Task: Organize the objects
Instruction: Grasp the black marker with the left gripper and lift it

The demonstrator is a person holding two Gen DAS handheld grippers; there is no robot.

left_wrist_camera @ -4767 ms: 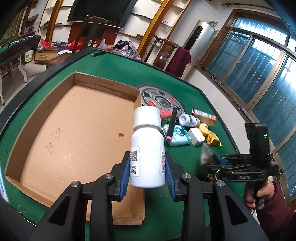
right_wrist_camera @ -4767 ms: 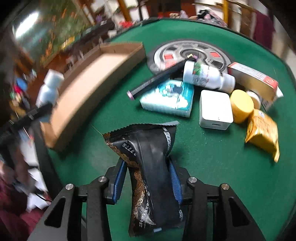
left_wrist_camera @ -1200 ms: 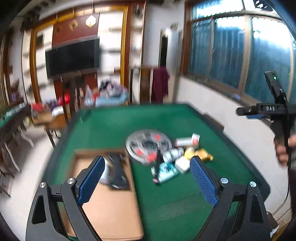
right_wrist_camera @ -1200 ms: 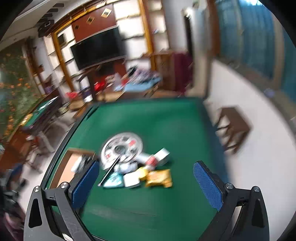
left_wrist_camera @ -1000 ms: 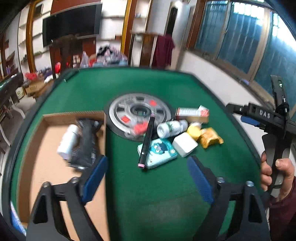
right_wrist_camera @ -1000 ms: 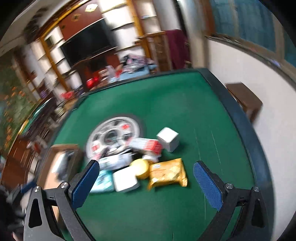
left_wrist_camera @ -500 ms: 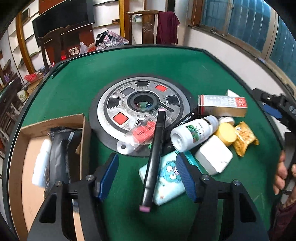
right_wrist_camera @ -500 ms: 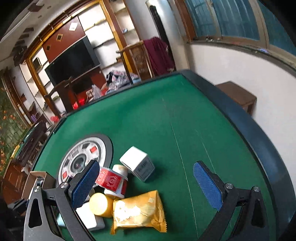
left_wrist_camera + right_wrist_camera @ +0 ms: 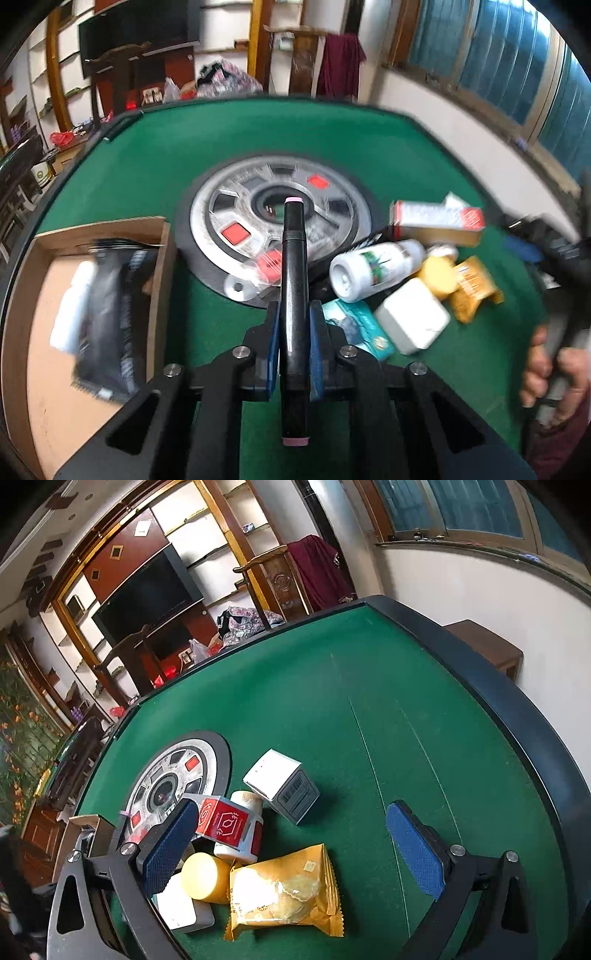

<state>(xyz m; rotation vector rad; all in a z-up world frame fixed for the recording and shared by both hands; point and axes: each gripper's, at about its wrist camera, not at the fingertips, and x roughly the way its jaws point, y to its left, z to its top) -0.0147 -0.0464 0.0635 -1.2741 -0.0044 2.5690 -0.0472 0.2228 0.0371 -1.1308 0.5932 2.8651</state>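
Note:
My left gripper (image 9: 294,328) is shut on a black marker (image 9: 293,280) with pink ends and holds it pointing forward above the green table. The cardboard box (image 9: 40,373) at the left holds a white bottle (image 9: 70,310) and a black packet (image 9: 110,314). My right gripper (image 9: 295,845) is open and empty above a yellow snack packet (image 9: 280,893), which lies between its jaws. A white box (image 9: 282,786), a red-labelled box (image 9: 221,821) and a yellow cap (image 9: 201,877) lie close by.
A pile lies right of the marker: a white bottle (image 9: 373,269), a teal pack (image 9: 351,325), a white block (image 9: 413,321), a red and white carton (image 9: 436,221). A grey round centre plate (image 9: 273,206) sits mid-table. The table's dark rim (image 9: 517,716) runs along the right.
My left gripper has closed on the black marker and lifted it off the pile. My right gripper has come lower over the yellow packet, still open.

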